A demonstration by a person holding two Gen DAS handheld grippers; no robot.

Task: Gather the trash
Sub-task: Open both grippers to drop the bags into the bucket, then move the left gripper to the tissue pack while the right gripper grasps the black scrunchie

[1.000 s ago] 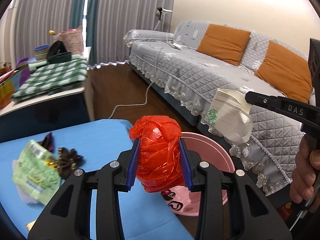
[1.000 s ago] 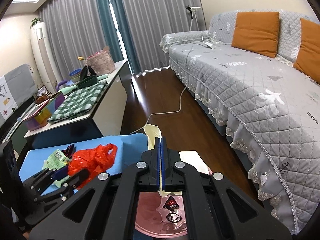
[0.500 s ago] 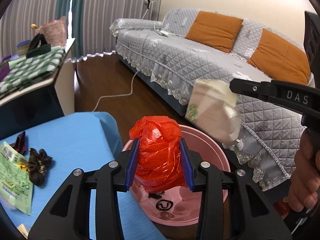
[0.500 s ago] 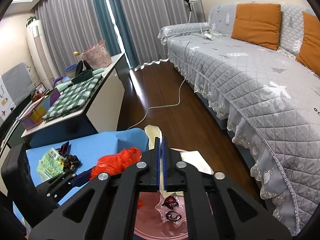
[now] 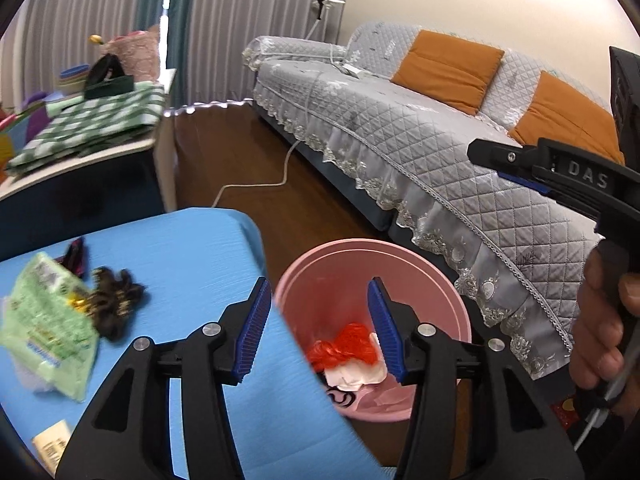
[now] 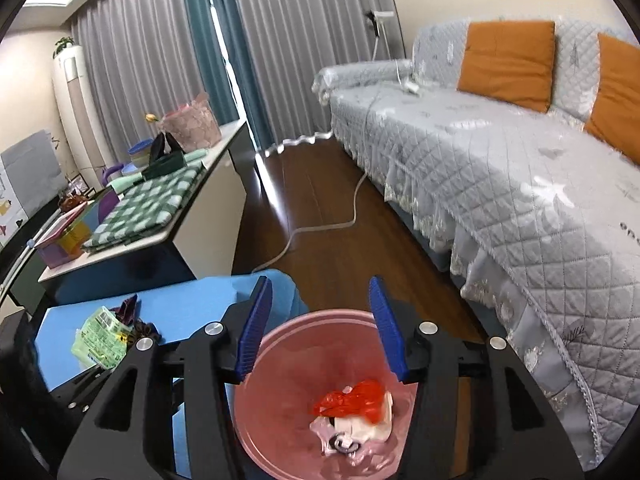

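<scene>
One pink bin [image 5: 424, 264] is seen, with one red bag [image 5: 348, 346] and one white paper wad [image 5: 354, 376] counted inside. On one blue table [image 5: 192, 264] are counted one green packet [image 5: 44, 320], one dark scrunchie [image 5: 114, 300] and one small card [image 5: 52, 446]. Two orange cushions [image 6: 506, 54] are counted on one sofa [image 6: 480, 168]. Two grippers are seen: the left [image 5: 316, 330], the right [image 6: 318, 328].

Left gripper [image 5: 318, 326] jaws are opening, nothing between them, above the pink bin [image 5: 420, 276]. Red plastic bag [image 5: 352, 346] lies inside on white paper [image 5: 352, 376]. Green wrapper [image 5: 44, 320] rests on the blue worktop [image 5: 192, 248].
</scene>
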